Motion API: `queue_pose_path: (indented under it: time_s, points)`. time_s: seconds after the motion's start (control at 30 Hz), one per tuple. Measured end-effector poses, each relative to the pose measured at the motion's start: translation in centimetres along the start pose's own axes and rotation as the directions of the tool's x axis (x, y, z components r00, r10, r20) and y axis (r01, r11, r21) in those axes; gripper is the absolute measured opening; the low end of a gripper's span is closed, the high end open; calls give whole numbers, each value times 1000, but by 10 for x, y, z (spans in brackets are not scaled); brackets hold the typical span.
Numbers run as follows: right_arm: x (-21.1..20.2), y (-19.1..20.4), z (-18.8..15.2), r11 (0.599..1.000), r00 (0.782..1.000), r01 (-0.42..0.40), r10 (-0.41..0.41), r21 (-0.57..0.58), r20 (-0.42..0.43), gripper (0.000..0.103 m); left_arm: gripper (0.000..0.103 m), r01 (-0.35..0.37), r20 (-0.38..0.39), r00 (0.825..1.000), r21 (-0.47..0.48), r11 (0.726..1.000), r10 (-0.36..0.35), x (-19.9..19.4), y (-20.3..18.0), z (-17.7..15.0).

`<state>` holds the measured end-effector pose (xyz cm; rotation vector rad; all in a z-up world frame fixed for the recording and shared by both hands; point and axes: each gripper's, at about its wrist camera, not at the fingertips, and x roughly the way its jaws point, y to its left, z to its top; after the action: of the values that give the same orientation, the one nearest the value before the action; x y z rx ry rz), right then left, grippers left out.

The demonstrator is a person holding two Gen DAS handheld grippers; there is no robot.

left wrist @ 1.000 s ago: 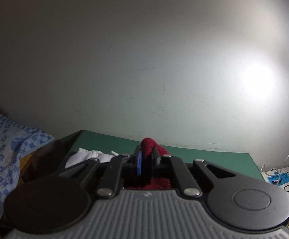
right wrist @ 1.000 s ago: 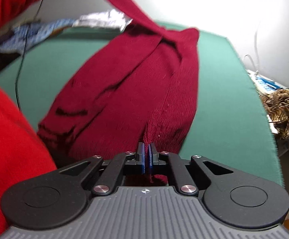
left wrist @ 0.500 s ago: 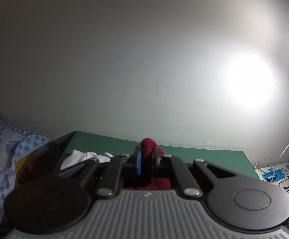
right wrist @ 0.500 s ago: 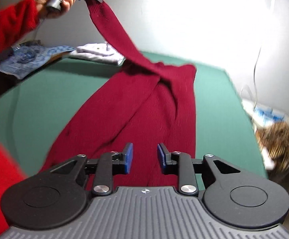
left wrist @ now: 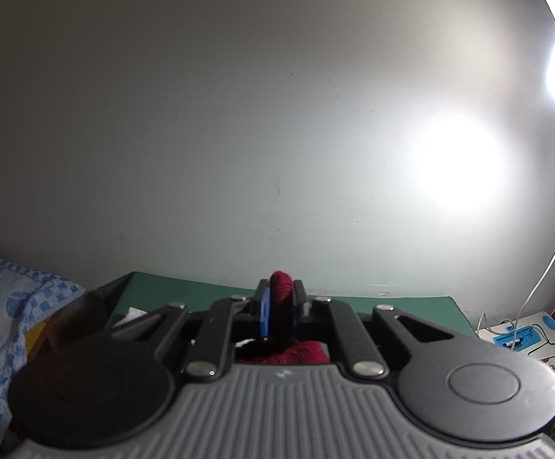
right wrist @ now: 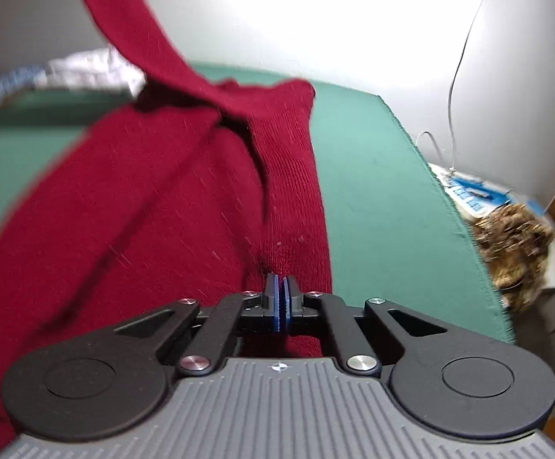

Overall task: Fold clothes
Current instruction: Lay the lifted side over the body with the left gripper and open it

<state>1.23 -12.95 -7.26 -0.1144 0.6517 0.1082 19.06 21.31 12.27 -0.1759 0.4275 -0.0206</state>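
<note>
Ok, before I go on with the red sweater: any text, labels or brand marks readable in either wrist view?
No readable text in either view.
Blue and white box right of the green table: has printing, too small and blurred to read.
Left gripper body: a small pale mark, not legible.
Right gripper body: only a crosshair symbol, no letters.
Red sweater: no label showing.

Dark red knitted garment [right wrist: 163, 199] lies on green surface [right wrist: 384, 191], one end apparently lifted.
</note>
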Motion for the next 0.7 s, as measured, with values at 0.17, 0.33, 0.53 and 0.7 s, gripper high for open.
queue_pose_path:
  time_s: [0.17,0.33,0.53,0.7]
  points:
    - [-16,-7,3,979,990,-144,141,141,28,5,7,57,43,998,-40,998,-55,-14,2,6]
    - [-19,9,-7,997,998,-65,64,31,27,23,7,54,48,997,12,998,-55,-16,-14,4]
    - [-1,24,-11,997,996,-75,74,-21,-49,11,7,71,29,997,-4,997,-71,-13,-15,2]
    - [-22,12,-5,986,992,-123,120,111,39,8,9,51,-57,997,34,998,-49,2,-10,-26]
